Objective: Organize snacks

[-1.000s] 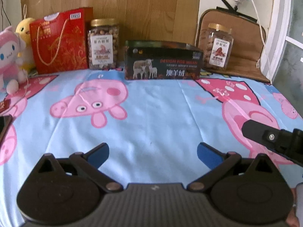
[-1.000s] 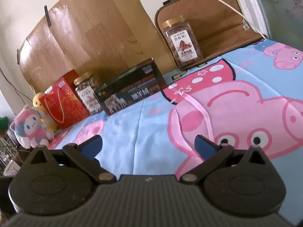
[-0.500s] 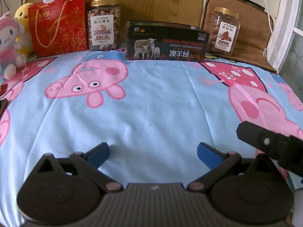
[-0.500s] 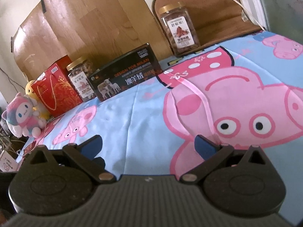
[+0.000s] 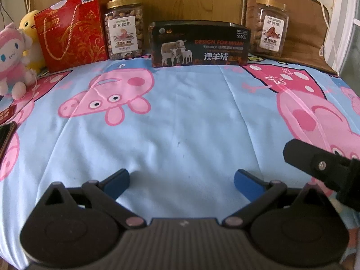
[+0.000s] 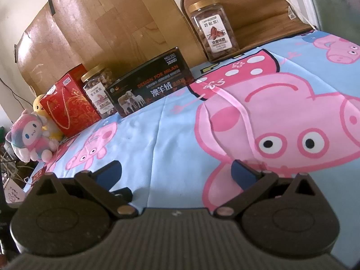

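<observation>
Along the far edge of the cartoon-pig sheet stand a red gift bag (image 5: pixel 72 30) (image 6: pixel 70 103), a gold-lidded jar of nuts (image 5: pixel 124 29) (image 6: pixel 99 91), a black box with sheep on it (image 5: pixel 200 45) (image 6: pixel 150 90), and a second nut jar (image 5: pixel 270 28) (image 6: pixel 212 29) at the right. My left gripper (image 5: pixel 181 183) is open and empty over the near part of the sheet, far from all of them. My right gripper (image 6: pixel 176 172) is open and empty too; part of it (image 5: pixel 321 164) shows at the left wrist view's right edge.
Two plush toys, pink (image 5: pixel 11 60) (image 6: pixel 29 135) and yellow (image 5: pixel 30 38), sit at the far left. A brown cushion (image 5: pixel 301 22) leans behind the right jar, against a wooden board (image 6: pixel 108 22). A dark flat object (image 5: pixel 5 137) lies at the sheet's left edge.
Both grippers have moved forward toward the row of snacks, which looks larger and nearer now. Both stay open and empty.
</observation>
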A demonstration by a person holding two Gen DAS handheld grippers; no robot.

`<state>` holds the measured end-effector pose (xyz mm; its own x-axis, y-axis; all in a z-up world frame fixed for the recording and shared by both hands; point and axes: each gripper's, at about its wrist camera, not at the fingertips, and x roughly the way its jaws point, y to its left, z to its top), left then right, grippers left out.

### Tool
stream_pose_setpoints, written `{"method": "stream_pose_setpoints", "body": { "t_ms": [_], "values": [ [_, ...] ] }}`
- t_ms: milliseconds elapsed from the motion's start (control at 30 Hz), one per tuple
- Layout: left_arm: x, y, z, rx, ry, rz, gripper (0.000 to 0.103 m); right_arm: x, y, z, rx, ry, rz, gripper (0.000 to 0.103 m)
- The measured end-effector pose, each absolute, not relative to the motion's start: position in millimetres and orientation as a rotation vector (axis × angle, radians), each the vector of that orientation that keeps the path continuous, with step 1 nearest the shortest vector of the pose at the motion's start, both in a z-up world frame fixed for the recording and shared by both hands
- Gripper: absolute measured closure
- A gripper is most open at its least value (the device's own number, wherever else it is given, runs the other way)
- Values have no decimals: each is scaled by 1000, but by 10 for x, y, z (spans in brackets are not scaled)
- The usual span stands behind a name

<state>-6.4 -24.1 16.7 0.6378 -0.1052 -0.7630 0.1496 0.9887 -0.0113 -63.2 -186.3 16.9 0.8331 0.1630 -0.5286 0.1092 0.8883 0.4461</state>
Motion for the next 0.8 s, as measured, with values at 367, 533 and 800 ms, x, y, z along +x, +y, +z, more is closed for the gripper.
{"method": "stream_pose_setpoints", "body": {
  "t_ms": [367, 533, 800],
  "values": [
    [-77, -239, 158, 59, 863, -149, 0, -653, -1860, 180, 500, 583, 42, 0],
    [-87, -236, 158, 60, 861, -153, 0, -663, -1831, 195, 484, 575, 46, 0],
    [-97, -194, 187, 32, 877, -175, 0, -683, -1841, 247, 461, 535, 54, 0]
  ]
}}
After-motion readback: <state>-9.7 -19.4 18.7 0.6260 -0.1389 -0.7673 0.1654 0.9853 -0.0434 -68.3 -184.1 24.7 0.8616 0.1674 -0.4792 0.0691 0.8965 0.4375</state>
